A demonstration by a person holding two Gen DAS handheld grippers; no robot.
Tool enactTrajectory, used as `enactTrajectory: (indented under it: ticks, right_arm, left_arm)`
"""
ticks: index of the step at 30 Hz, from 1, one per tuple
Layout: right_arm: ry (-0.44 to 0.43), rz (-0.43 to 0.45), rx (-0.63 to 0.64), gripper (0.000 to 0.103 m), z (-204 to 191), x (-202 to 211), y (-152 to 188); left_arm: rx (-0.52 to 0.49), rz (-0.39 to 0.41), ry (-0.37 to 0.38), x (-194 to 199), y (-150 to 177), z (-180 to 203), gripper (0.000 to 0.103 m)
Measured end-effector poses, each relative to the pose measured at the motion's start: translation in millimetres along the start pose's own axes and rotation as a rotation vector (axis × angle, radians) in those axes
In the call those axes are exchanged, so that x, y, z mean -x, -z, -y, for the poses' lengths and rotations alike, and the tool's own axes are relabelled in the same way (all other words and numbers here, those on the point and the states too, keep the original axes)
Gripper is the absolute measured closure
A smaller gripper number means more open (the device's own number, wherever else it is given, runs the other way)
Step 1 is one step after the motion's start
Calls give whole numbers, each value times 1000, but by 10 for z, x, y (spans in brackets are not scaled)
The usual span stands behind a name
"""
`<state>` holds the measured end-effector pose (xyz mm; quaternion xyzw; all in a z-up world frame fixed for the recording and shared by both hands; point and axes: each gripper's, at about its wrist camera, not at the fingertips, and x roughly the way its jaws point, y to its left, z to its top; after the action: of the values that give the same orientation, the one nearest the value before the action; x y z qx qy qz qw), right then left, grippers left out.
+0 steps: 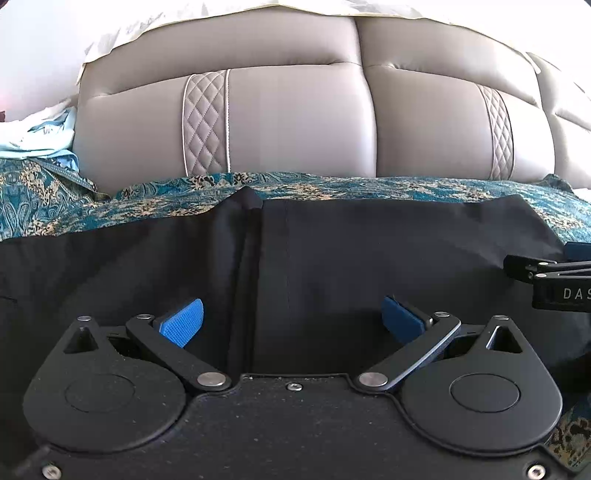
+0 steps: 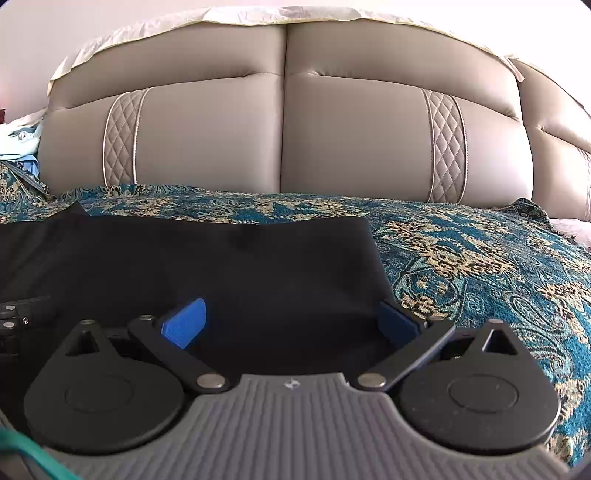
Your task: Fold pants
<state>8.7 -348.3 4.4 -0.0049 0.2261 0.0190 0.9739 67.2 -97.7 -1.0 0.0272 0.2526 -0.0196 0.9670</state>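
Observation:
Black pants (image 1: 332, 258) lie flat on a teal and gold patterned bedspread (image 1: 55, 210). A lengthwise seam or fold runs up their middle in the left wrist view. My left gripper (image 1: 291, 321) is open, its blue pads (image 1: 183, 323) spread just over the black cloth, holding nothing. My right gripper (image 2: 291, 321) is open too, low over the pants (image 2: 221, 266) near their right edge, with its right pad at the cloth's border. The right gripper's body shows at the right edge of the left wrist view (image 1: 554, 280).
A padded beige headboard (image 1: 295, 122) stands behind the bed. Light blue clothes (image 1: 33, 140) are piled at the far left. Bare bedspread (image 2: 480, 266) stretches to the right of the pants. A white cover (image 2: 221, 16) drapes over the headboard's top.

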Motion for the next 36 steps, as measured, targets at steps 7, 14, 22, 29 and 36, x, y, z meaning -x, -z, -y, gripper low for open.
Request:
enactTrajectory:
  ticks: [7, 14, 22, 29, 36]
  right_arm:
    - [-2, 11, -2, 0, -6, 5, 14]
    - [18, 13, 0, 0, -41, 12, 1]
    - [52, 67, -76, 0, -292, 207, -177]
    - [-86, 102, 24, 0, -859, 323, -218]
    - [-207, 62, 113, 0, -1388, 317, -30]
  left_arm:
    - [-3, -14, 3, 0, -23, -12, 0]
    - [-13, -67, -43, 219, -130, -221, 0]
    - [170, -43, -153, 718, -90, -1151, 0]
    - [306, -63, -277, 960, 70, -1889, 13]
    - [369, -58, -331, 1080, 184, -2267, 14]
